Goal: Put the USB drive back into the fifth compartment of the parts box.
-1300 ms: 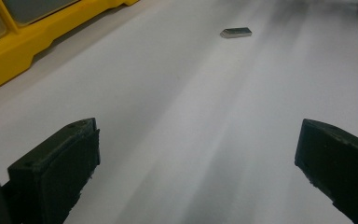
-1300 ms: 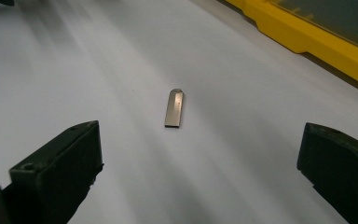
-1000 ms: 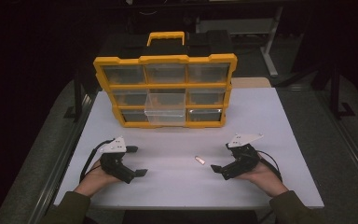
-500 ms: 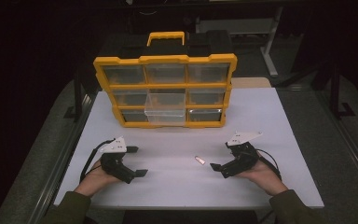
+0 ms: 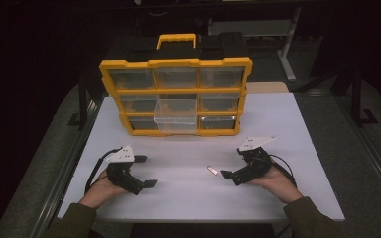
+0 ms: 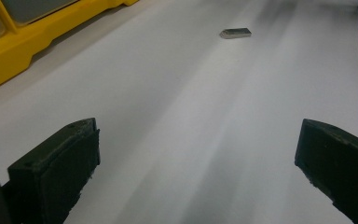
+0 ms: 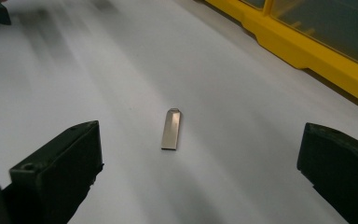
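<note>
On the near part of the white table (image 5: pixel 297 129), the left gripper (image 5: pixel 146 171) and the right gripper (image 5: pixel 226 174) are resting well apart, each with its jaws standing wide and gripping nothing. Between them, just beside the right gripper, a small flat metal piece (image 5: pixel 212 170) is lying on the table. Farther back, a yellow organizer box (image 5: pixel 175 96) is standing upright, with one clear drawer (image 5: pixel 176 117) sticking out toward the near side.

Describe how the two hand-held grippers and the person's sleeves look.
Both the left gripper and the right gripper are black, each topped by a pale three-cornered plate and trailing a black cable. Their jaws end in blocky black pads. The sleeves are olive-green.
</note>
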{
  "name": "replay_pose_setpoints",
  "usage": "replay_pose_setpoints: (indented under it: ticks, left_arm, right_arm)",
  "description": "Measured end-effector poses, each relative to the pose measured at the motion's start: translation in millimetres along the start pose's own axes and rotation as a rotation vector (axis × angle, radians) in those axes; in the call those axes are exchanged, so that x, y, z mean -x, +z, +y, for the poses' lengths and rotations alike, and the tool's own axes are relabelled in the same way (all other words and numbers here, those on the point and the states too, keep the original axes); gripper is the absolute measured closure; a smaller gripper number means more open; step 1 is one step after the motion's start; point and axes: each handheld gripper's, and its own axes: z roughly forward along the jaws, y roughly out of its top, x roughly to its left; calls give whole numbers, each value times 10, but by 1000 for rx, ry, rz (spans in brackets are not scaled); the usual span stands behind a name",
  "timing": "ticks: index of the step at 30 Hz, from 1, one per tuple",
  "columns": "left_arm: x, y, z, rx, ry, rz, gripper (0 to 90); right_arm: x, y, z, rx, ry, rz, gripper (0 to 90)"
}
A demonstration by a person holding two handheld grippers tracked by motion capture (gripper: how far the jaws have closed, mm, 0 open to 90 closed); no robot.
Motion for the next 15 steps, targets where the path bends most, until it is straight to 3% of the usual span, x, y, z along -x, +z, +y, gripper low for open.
replay_pose_setpoints:
  ticks: [15]
  left_arm:
    - [3,2,0,-1,1,-1,0]
  right_arm:
    - [-17,88,114,-4,-14,19,0]
